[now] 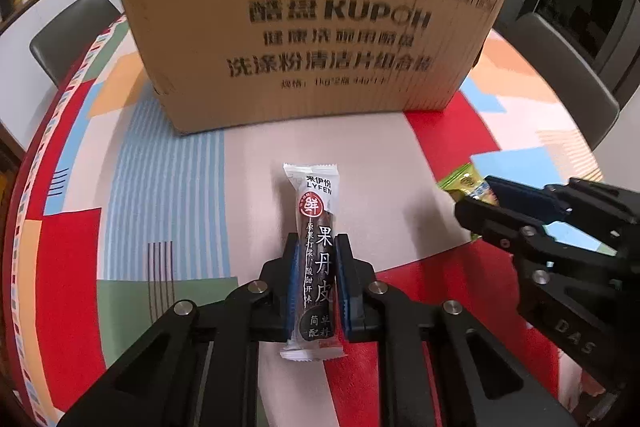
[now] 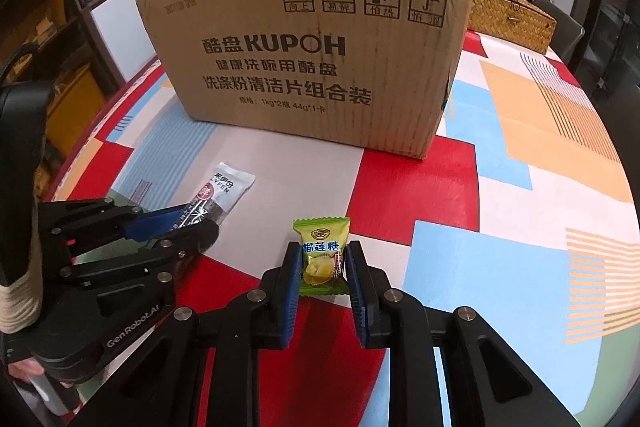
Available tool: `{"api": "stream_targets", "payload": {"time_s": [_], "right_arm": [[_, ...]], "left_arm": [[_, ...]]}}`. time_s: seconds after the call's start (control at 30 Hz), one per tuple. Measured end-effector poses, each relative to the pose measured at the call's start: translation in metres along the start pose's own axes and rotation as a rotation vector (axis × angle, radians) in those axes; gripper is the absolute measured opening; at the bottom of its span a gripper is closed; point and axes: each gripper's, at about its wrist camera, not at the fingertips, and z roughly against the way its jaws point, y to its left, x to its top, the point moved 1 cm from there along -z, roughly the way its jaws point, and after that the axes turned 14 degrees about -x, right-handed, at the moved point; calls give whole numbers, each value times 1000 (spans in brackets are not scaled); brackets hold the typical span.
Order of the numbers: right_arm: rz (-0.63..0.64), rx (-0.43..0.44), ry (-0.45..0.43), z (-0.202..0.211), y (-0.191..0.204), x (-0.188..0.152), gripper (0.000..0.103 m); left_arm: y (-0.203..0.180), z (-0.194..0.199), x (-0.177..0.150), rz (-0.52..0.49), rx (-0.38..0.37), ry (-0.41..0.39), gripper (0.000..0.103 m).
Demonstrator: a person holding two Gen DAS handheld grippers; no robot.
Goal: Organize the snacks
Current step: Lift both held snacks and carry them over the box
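Jaws of the left gripper [image 1: 316, 247] pinch a long, glossy fruit-leather bar [image 1: 314, 259] lying flat on the counter [image 2: 400, 183], and jaws of the right gripper [image 2: 323, 253] pinch a small crinkly green durian candy [image 2: 322, 257] just to its right. The counter wears a smooth patchwork cloth of red, blue and orange blocks. Behind both snacks a corrugated cardboard box [image 2: 312, 55] stands upright, with a woven basket [image 2: 512, 17] at far right.

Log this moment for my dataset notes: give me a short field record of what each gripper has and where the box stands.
left gripper: fingers closed on the long fruit-leather bar, bar on the tablecloth
right gripper: fingers closed on the green durian candy
cardboard box: upright on the tablecloth, behind both snacks
woven basket: behind the box's right side
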Motion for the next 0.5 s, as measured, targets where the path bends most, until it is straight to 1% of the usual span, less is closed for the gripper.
{"api": "stream_targets", "payload": {"time_s": [0.2,0.5], "right_arm": [[-11,10,-34,14,-1,4,24],[-32,8,-127,51,-6,13,24]], "left_arm": [[-9,25,5,-9,-8,-64,17],[-19,68,14,-29,-18,-164,17]]}}
